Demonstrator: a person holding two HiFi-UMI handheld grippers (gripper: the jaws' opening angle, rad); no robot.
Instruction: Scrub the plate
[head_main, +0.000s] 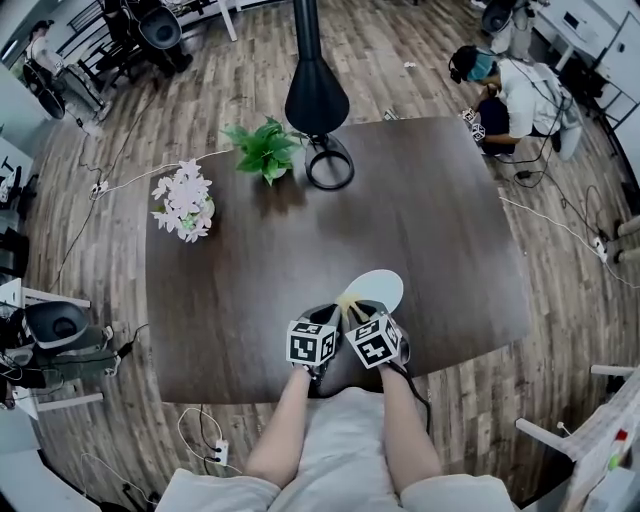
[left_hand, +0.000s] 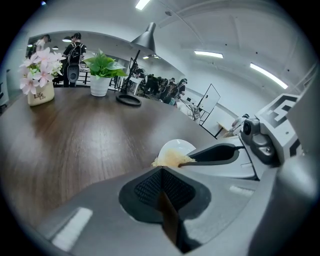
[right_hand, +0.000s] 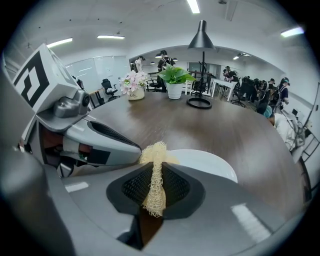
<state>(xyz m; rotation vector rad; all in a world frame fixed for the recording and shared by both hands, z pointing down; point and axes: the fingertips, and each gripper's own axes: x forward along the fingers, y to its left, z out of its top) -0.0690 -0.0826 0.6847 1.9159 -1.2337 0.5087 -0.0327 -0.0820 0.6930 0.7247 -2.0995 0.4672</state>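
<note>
White round plate (head_main: 378, 289), shallow, empty, upright and flat on the dark table (head_main: 250, 300), near the front edge, right of centre. Near-left part hidden in the head view. Pale yellow fibrous loofah scrubber (right_hand: 156, 150), flattened strip, pinched on edge between the jaws of the right gripper (right_hand: 154, 172), frayed tuft sticking out forward. Tuft sits over the plate's near-left rim; actual contact not resolvable.
</note>
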